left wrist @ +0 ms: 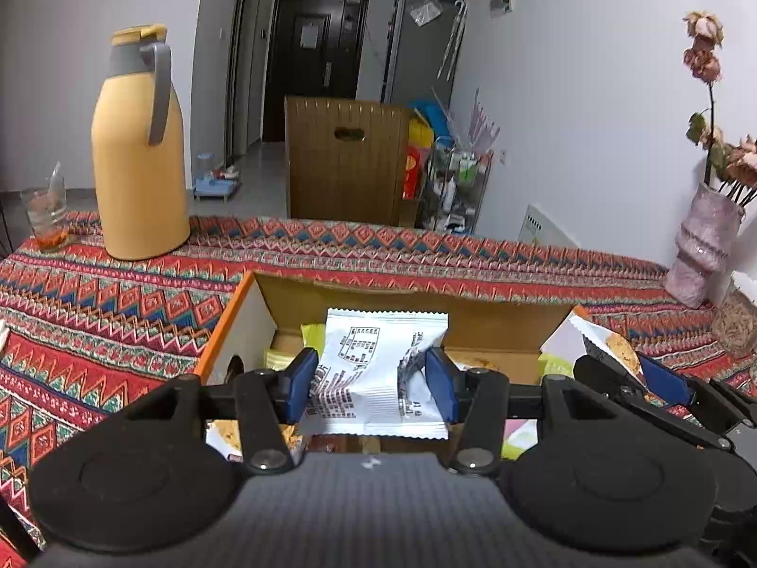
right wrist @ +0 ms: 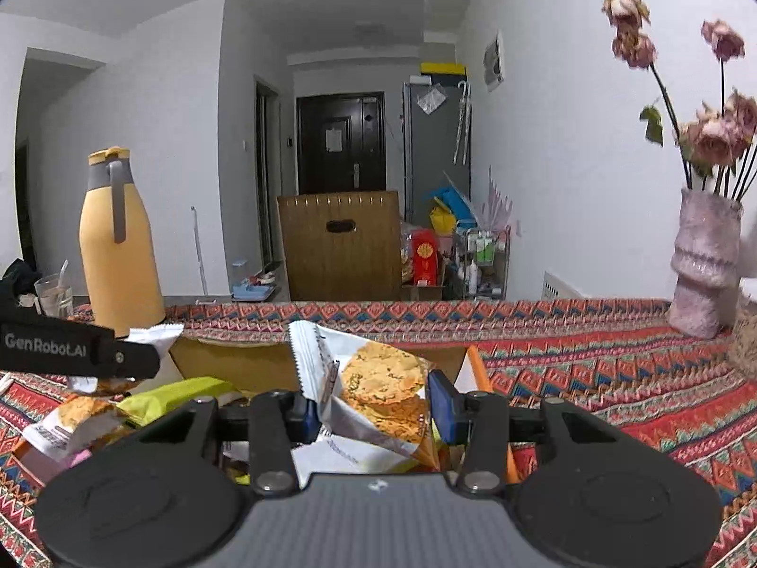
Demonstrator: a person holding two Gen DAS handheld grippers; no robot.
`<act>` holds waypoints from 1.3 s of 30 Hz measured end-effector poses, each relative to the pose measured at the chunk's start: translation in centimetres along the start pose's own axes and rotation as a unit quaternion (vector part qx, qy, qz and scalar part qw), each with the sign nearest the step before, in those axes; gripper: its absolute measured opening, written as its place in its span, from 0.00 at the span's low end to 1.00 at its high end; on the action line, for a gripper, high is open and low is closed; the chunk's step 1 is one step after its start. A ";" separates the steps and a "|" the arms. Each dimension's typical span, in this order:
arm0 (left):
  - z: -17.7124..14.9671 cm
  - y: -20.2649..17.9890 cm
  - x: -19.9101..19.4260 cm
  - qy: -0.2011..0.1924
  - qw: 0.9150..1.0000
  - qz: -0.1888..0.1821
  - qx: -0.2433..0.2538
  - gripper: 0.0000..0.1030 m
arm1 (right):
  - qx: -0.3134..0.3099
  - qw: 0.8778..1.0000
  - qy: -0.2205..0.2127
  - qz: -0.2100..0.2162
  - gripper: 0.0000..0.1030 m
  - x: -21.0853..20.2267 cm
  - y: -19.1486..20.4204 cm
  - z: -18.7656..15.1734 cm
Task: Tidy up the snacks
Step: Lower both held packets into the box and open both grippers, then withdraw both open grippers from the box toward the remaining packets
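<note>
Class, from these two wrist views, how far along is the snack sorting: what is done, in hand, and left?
Done: several packets, including a green packet, already lie in the cardboard box. In hand: the left gripper clamps a white packet and the right gripper clamps a cookie packet, both over the box. Left: releasing both; whether more snacks wait elsewhere cannot be seen.

Two claws (left wrist: 374, 381), one cardboard box (left wrist: 492, 326), one yellow flask (left wrist: 139, 161), one vase (left wrist: 705, 241)
</note>
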State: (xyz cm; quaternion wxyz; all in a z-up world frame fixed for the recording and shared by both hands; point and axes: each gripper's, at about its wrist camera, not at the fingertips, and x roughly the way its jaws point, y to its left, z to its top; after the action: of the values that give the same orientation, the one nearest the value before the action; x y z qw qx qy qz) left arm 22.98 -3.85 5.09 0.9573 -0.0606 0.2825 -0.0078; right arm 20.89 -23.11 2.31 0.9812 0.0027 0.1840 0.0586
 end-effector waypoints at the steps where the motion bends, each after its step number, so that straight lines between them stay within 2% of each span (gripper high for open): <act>1: -0.1 0.0 0.2 0.002 1.000 0.002 0.000 0.50 | 0.001 1.000 0.004 0.002 0.42 0.2 0.0 -0.1; 4: -0.3 0.0 0.3 0.005 1.000 0.002 0.003 0.50 | 0.005 1.000 0.012 0.006 0.43 0.5 -0.2 -0.5; 5: -0.3 -0.1 0.3 0.004 1.000 0.004 0.005 0.54 | 0.007 1.000 0.014 0.009 0.44 0.6 -0.2 -0.6; 6: -0.3 -0.2 0.2 0.004 1.000 0.003 0.008 0.71 | 0.011 1.000 0.015 0.012 0.45 0.6 -0.4 -0.7; 7: -0.3 -0.2 0.0 0.000 1.000 0.002 0.009 0.77 | 0.015 1.000 0.017 0.016 0.45 0.6 -0.6 -0.7; 8: -0.4 -0.2 -0.3 -0.008 1.000 0.006 0.009 0.87 | 0.019 0.999 0.019 0.017 0.46 0.7 -0.7 -0.7; 9: -0.3 -0.3 -0.5 -0.014 1.000 0.010 0.009 0.94 | 0.022 0.999 0.021 0.017 0.54 0.7 -0.8 -0.8; 10: -0.2 -0.3 -0.7 -0.017 1.000 0.011 0.007 0.99 | 0.026 0.999 0.021 0.014 0.68 0.8 -0.9 -0.8; 11: -0.2 -0.2 -0.9 -0.021 1.000 0.009 0.002 1.00 | 0.030 0.999 0.019 0.013 0.76 0.7 -1.0 -0.8; 12: -0.1 0.0 -1.0 -0.022 1.000 0.009 -0.001 1.00 | 0.033 0.999 0.017 0.013 0.91 0.6 -1.1 -0.8; 13: 0.0 0.2 -0.9 -0.019 1.000 0.008 -0.004 1.00 | 0.039 0.999 0.014 0.012 1.00 0.5 -1.3 -0.8; 30: -0.1 0.1 -0.7 -0.004 1.000 0.013 -0.014 1.00 | 0.052 0.999 0.014 0.000 1.00 0.1 -1.8 -0.8; 39: 0.3 0.0 -3.3 -0.026 0.999 0.014 -0.014 1.00 | 0.040 0.999 0.002 0.004 1.00 -1.8 -1.4 0.2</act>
State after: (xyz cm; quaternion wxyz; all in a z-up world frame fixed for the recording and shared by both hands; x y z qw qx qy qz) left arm 20.38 -3.70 7.09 0.9634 -0.0706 0.2582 0.0114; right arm 19.48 -24.67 3.13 0.9796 0.0424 0.1884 0.0550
